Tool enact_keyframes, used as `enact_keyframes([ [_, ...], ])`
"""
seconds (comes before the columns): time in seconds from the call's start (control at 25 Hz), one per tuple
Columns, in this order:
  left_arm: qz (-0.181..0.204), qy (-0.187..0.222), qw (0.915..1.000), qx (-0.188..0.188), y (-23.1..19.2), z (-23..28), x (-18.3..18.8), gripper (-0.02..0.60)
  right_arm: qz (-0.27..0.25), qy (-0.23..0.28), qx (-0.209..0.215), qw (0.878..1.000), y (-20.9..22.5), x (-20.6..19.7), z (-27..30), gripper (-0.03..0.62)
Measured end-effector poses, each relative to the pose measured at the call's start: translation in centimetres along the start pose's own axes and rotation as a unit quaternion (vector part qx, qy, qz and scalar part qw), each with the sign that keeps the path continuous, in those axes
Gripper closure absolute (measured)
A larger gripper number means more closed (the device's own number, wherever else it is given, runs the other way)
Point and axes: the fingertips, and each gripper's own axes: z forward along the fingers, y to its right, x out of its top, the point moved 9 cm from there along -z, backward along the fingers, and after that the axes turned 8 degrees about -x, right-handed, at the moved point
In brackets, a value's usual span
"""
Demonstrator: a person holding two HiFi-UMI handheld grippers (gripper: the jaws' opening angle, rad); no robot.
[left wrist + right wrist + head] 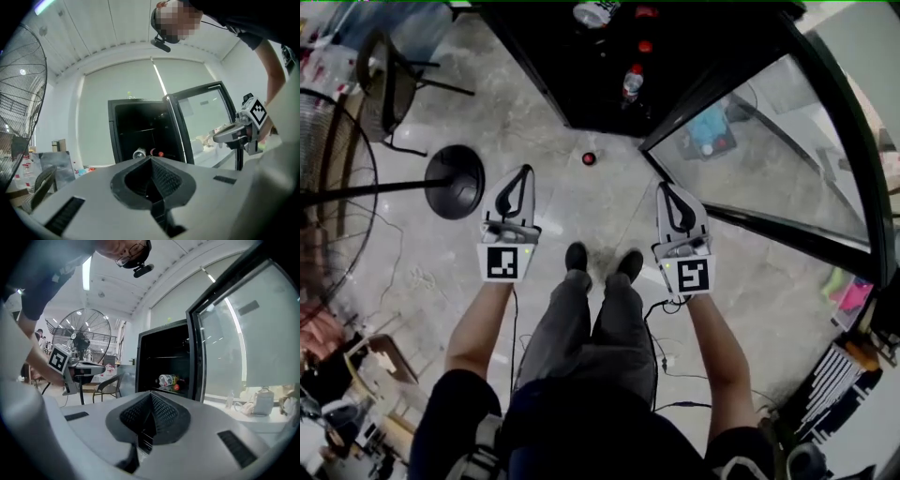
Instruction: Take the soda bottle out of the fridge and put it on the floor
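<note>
1. The left gripper [522, 178] is keeping its jaws pressed together with nothing between them. Its black cross-hatched pads [164, 180] are meeting in a V inside a pale grey plastic shell.
2. The right gripper [673, 192] is likewise closed and empty, its ribbed pads [161, 411] touching.
3. Both are pointing towards the fridge [581, 84], a black cabinet that is standing open with its glass door [769, 159] swung out to the right.
4. The soda bottle [168, 379] is lying on its side on a shelf inside the fridge, its long axis running level, roughly across the opening. I cannot tell which end carries the cap. It is rounded and wearing a pale printed label.
5. A clear bottle with a red cap [632, 82] is sitting lower in the fridge, near the front edge.
6. A small red round thing [589, 157] is resting on the polished pale stone floor [581, 206], between fridge and grippers.
7. A wire-caged fan [328, 187] is standing at the left.
</note>
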Motion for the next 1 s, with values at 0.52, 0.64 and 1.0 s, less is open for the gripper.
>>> enact_keyframes([
  [0.52, -0.011, 0.033, 0.9993, 0.013, -0.3, -1.4, 16.8, 0.558, 0.009, 0.036, -0.02, 0.999, 1.6, 18.1, -4.2, 0.576],
  [0.64, -0.015, 0.047, 0.9988, 0.008, -0.2, -1.8, 20.0, 0.558, 0.013, 0.039, -0.026, 0.999, 1.4, 21.1, -5.5, 0.576],
  [1.0, -0.009, 0.06, 0.9981, 0.006, 0.0, -4.0, 27.6, 0.558, 0.017, 0.056, -0.049, 0.997, 1.5, 28.3, -9.6, 0.576],
])
